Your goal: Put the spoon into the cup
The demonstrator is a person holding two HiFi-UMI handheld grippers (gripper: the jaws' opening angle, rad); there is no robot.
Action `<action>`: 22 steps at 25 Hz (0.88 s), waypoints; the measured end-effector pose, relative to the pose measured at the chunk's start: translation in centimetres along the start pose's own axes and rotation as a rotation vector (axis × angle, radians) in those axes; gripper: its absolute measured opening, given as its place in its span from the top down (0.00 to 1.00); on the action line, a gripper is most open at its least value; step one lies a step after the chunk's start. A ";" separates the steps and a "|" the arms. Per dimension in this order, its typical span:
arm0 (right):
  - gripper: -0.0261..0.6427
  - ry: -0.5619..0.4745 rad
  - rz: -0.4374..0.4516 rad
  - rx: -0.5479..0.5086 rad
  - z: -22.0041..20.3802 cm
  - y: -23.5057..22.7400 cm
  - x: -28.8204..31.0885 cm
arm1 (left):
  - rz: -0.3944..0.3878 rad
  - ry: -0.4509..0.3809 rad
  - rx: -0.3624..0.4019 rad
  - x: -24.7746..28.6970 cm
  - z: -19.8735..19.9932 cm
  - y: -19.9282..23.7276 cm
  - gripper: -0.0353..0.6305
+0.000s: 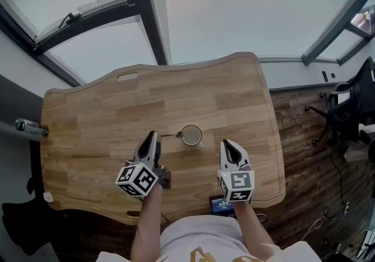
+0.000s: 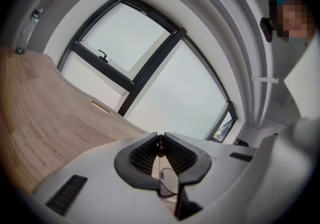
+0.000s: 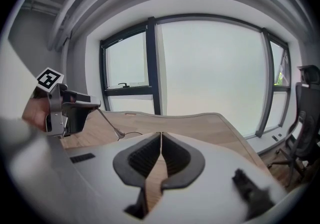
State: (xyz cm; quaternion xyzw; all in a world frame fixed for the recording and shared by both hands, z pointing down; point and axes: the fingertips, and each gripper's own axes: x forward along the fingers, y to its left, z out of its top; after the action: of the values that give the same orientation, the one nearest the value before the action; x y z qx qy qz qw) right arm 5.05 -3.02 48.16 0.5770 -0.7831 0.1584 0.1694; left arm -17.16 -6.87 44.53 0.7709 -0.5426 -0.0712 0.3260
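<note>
A small clear cup (image 1: 191,135) stands near the middle of the wooden table (image 1: 88,120). My left gripper (image 1: 154,136) is just left of it, shut on the handle of a thin metal spoon (image 1: 170,135). The spoon reaches right to the cup's left rim. In the left gripper view the handle (image 2: 160,149) runs between the pads, down toward the cup (image 2: 169,182). The right gripper view shows the spoon (image 3: 108,121) sloping down from the left gripper (image 3: 95,103) to the cup's rim (image 3: 133,133). My right gripper (image 1: 228,144) is right of the cup, shut with nothing in it (image 3: 161,135).
A bottle (image 1: 29,128) lies at the table's left edge. A blue device (image 1: 221,204) sits at the front edge near the person's body. A black office chair (image 1: 345,108) stands on the floor to the right. Large windows run behind the table.
</note>
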 end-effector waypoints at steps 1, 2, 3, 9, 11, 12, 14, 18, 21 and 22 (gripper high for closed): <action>0.91 0.001 0.000 0.000 0.0 0.0 0.0 | -0.001 0.003 0.002 0.1 -0.1 -0.1 0.87; 0.91 0.001 0.000 0.000 0.0 -0.1 0.0 | -0.003 0.005 0.003 0.1 -0.2 -0.1 0.87; 0.91 0.001 0.000 0.000 0.0 -0.1 0.0 | -0.003 0.006 0.004 0.2 -0.2 -0.2 0.87; 0.91 0.005 0.007 0.000 -0.1 -0.3 0.3 | 0.000 0.013 0.009 0.5 -0.6 -0.3 0.87; 0.91 0.007 0.009 -0.001 -0.2 -0.3 0.4 | 0.000 0.018 0.014 0.7 -0.7 -0.3 0.87; 0.91 0.008 0.010 -0.001 -0.3 -0.4 0.4 | 0.000 0.020 0.014 0.8 -0.9 -0.3 0.87; 0.91 0.011 0.013 0.000 -0.4 -0.5 0.6 | 0.001 0.025 0.013 0.9 -1.0 -0.4 0.87; 0.91 0.019 0.016 0.001 -0.6 -0.7 0.8 | 0.004 0.031 0.013 1.3 -1.4 -0.4 0.87; 0.91 0.022 0.017 0.002 -0.8 -0.9 0.7 | 0.006 0.037 0.011 1.4 -1.7 -0.4 0.87; 0.91 0.023 0.017 0.003 -0.8 -0.9 0.7 | 0.006 0.040 0.010 1.4 -1.8 -0.5 0.87</action>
State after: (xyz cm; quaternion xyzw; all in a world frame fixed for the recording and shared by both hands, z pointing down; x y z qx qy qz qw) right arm 5.82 -3.50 49.27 0.5688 -0.7857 0.1676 0.1761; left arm -15.40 -7.27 45.98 0.7723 -0.5386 -0.0522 0.3328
